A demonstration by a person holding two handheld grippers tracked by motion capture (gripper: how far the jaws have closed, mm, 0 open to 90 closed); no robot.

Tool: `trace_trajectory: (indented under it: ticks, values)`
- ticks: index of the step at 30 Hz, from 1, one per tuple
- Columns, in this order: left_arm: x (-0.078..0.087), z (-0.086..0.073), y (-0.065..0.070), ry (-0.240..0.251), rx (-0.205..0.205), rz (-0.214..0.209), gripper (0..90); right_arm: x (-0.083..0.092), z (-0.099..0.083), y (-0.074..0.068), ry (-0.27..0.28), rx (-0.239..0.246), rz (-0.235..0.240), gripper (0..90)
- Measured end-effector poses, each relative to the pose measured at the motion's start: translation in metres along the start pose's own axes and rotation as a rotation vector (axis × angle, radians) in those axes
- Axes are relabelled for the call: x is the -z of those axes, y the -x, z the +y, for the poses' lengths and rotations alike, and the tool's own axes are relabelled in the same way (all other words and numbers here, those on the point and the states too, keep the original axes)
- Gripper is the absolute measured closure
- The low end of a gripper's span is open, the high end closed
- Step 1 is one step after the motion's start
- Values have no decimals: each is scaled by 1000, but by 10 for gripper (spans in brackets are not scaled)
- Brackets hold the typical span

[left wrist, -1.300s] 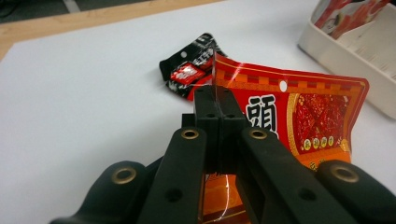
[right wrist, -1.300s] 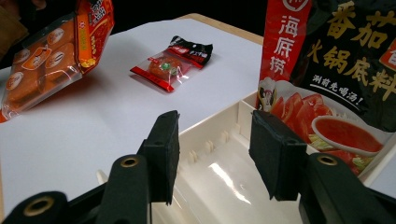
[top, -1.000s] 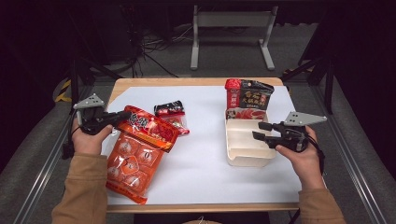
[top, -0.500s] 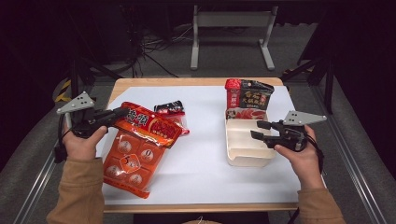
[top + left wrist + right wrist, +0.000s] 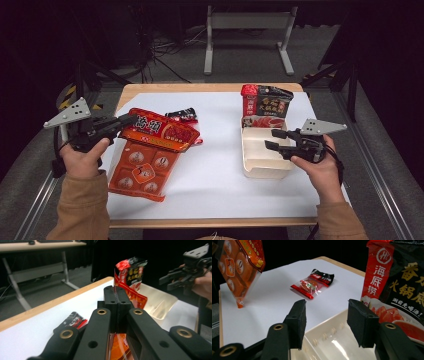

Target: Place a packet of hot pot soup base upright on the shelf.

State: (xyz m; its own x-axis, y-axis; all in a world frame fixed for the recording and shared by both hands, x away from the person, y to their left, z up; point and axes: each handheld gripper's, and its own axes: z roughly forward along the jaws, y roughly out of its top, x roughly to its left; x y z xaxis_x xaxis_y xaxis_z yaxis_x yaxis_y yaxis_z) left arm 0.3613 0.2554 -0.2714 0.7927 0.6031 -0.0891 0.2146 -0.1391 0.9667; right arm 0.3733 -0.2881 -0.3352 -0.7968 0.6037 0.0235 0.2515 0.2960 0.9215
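Since the earlier frames the left gripper [image 5: 125,121] has carried the orange packet [image 5: 150,155] up and toward the table's left edge, so that only the packet's lower end now rests on the white sheet [image 5: 215,170] — before, it lay flatter. The jaws are clamped on the packet's upper edge. In the left gripper view the closed jaws hide most of the packet; a thin red edge rises between them and an orange strip shows below.

Behind the packet, toward the far left of the sheet, lies one small red and black sachet [image 5: 182,115], partly hidden by the packet in the high view.

At the right edge the right gripper [image 5: 274,139] hovers over the cream tray [image 5: 262,162]; its jaws have just been opening, stand apart, and hold nothing. One red and black pouch [image 5: 265,102] stands at the tray's far end, and its print is cut off in the right gripper view.

Counted: two packets of sauce, one sachet, one tray, two grippers.
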Motion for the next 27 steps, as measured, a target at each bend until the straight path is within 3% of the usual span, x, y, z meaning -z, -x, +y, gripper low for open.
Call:
trace_trajectory:
  ticks: [6, 13, 23, 27]
  values:
    - [3, 6, 10, 33, -30, -32, 900, -4, 4, -8, 48, 0, 13, 469]
    - [3, 13, 23, 44, -76, -75, 900, -19, 15, -20, 69, 37, 44, 452]
    - [2, 16, 30, 60, -91, -93, 900, -44, 44, -34, 125, 75, 96, 398]
    - [1, 17, 33, 72, -99, -74, 900, -57, 52, -41, 134, 91, 122, 379]
